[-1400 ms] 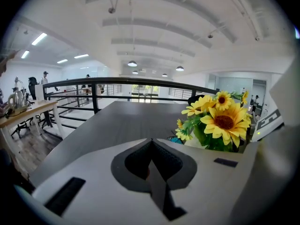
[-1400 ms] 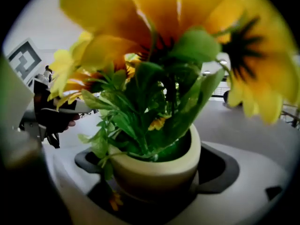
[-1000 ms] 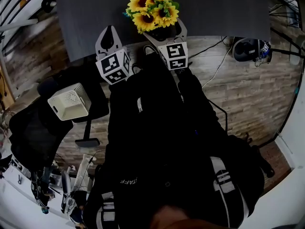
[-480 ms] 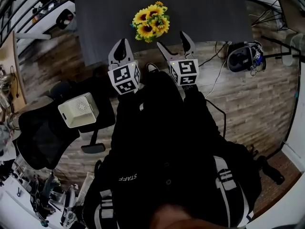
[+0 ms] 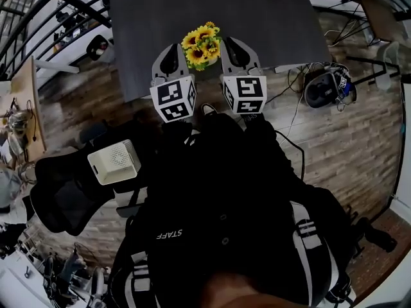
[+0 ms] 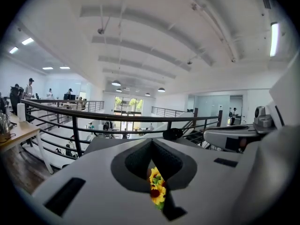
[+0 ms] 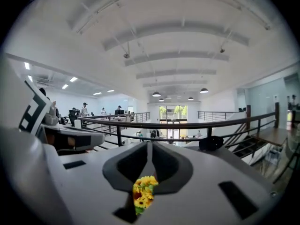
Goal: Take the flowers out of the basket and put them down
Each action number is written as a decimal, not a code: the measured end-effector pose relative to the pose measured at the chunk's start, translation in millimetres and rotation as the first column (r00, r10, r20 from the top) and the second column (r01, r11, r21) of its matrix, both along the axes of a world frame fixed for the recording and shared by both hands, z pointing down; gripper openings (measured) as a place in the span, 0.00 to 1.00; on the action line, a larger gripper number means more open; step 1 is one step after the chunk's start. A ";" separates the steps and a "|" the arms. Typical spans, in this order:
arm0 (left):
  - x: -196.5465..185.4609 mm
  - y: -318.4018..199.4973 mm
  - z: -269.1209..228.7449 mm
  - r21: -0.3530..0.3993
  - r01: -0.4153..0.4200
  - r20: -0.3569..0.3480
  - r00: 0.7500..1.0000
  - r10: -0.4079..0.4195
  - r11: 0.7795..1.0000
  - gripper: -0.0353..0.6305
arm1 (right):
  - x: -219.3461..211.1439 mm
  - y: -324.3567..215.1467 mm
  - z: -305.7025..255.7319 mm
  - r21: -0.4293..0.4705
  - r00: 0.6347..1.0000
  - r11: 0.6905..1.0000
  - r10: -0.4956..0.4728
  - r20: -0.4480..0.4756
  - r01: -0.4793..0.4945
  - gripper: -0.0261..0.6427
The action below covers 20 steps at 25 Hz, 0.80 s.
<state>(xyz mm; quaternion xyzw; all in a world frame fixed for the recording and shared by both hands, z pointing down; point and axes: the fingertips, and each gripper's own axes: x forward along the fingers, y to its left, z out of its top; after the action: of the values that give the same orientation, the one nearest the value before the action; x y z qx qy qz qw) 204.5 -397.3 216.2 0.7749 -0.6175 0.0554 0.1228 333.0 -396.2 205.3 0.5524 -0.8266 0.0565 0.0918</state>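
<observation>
A bunch of yellow sunflowers (image 5: 201, 43) stands on the dark grey table (image 5: 257, 11) near its front edge, and its base is hidden. No basket shows. My left gripper (image 5: 168, 49) is just left of the flowers, jaws together and empty. My right gripper (image 5: 231, 45) is just right of them; its jaws are closing and meet at the tips with nothing between them. Both grippers point up and outward. In the left gripper view the gripper (image 6: 151, 142) shows the sunflowers (image 6: 156, 191) through the gap below its tips. The right gripper (image 7: 150, 144) shows the sunflowers (image 7: 143, 193) the same way.
A white perforated box (image 5: 114, 162) rests on a black chair at my left. A headset (image 5: 327, 87) and cables lie on the wooden floor to the right. A black railing (image 6: 75, 121) runs beyond the table.
The right gripper stood open round the foot of the flowers, drew back from them, and its jaws have come together empty. The left gripper stayed shut.
</observation>
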 end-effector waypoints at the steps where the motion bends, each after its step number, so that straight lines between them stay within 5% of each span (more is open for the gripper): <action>1: 1.0 0.5 -7.3 0.004 -0.004 -0.009 1.000 0.004 1.000 0.05 | -1.9 0.7 -9.5 0.011 1.000 1.000 -0.006 0.003 0.006 0.10; 6: 4.2 5.9 -49.0 0.051 -0.012 -0.055 0.998 0.015 0.999 0.05 | -9.4 9.2 -48.9 0.065 0.998 0.997 -0.045 0.034 0.043 0.06; 13: -2.4 8.7 -103.1 0.138 -0.040 -0.020 0.999 0.043 0.990 0.05 | -19.0 11.3 -90.1 0.124 0.995 0.990 -0.069 0.071 0.060 0.06; 20: -1.0 8.6 -111.8 0.146 -0.068 -0.010 0.998 0.070 0.987 0.05 | -27.3 10.3 -103.7 0.147 0.995 0.987 -0.082 0.065 0.072 0.06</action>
<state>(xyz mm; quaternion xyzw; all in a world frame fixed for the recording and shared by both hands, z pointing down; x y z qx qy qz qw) 203.5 -388.7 104.3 0.8031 -0.5919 0.0085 0.0685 305.7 -385.9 101.6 0.5228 -0.8520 0.0124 0.0244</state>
